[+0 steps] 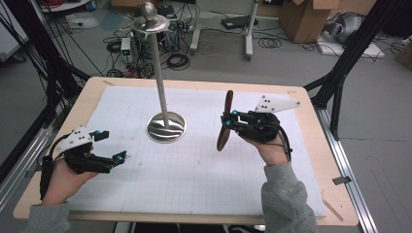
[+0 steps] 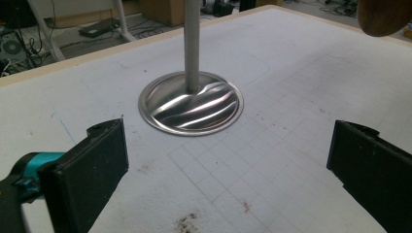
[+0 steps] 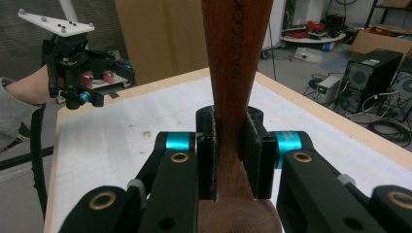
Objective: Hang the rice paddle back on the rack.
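The right gripper view reads dark lettering on the brown wooden utensil (image 3: pixel 236 73), which the right gripper (image 3: pixel 236 160) clamps by its handle; the high view has it tilted, right of the steel stand (image 1: pixel 166 127). The left gripper (image 1: pixel 111 145), jaws wide apart, hovers left of that stand's rippled round base. A white gridded mat (image 1: pixel 194 174) covers the wooden counter (image 1: pixel 87 97); cables (image 1: pixel 177 60) and cardboard boxes (image 1: pixel 303 19) lie on the floor beyond.

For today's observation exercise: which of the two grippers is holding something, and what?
The right gripper, shut on a brown wooden utensil held upright. The left gripper is open.
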Tool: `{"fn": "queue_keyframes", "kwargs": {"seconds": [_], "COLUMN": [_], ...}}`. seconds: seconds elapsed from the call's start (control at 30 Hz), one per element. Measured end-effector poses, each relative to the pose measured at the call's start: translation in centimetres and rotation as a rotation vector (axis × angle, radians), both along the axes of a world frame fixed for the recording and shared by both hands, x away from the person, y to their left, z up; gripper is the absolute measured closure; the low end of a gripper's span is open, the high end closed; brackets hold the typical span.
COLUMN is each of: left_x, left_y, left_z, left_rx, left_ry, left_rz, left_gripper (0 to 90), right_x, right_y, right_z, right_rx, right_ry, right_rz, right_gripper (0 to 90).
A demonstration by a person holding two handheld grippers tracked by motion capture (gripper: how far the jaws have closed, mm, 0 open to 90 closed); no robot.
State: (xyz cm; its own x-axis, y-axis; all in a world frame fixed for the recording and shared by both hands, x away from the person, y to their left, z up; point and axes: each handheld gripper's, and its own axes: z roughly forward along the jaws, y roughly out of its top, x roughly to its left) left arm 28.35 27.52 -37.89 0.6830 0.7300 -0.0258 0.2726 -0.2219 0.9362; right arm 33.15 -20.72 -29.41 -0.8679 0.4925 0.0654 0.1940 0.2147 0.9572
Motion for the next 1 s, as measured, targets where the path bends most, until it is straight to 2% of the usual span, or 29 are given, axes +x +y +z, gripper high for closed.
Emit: {"fn": "queue_keyframes", "kwargs": {"seconds": [0.3,0.47,0.67,1.0], "left_x": [-0.3,-0.3,-0.4,-0.6], "left_y": [0.7,0.7,0.6,0.8], "left_z": [0.4,0.4,0.4,0.6], "left_rx": [-0.027,-0.032,-0.033,-0.043], "left_ry": [-0.016,-0.018,-0.031,-0.026], "left_rz": [0.009,0.009,0.015,0.010], "left_gripper": [1.8,1.8,1.8,1.8], "right_x": [1.1,1.7,2.3,3.6], "right_y": [1.8,2.1,3.1,4.5], "right_z": [1.7,2.3,3.5,4.7], "right_rx": [-0.040,-0.014,-0.032,-0.034], "right_ry": [-0.015,-0.014,-0.027,-0.024], "right_rz": [0.008,0.010,0.011,0.014], "right_gripper": [77.5,77.4,77.4,77.5]}}
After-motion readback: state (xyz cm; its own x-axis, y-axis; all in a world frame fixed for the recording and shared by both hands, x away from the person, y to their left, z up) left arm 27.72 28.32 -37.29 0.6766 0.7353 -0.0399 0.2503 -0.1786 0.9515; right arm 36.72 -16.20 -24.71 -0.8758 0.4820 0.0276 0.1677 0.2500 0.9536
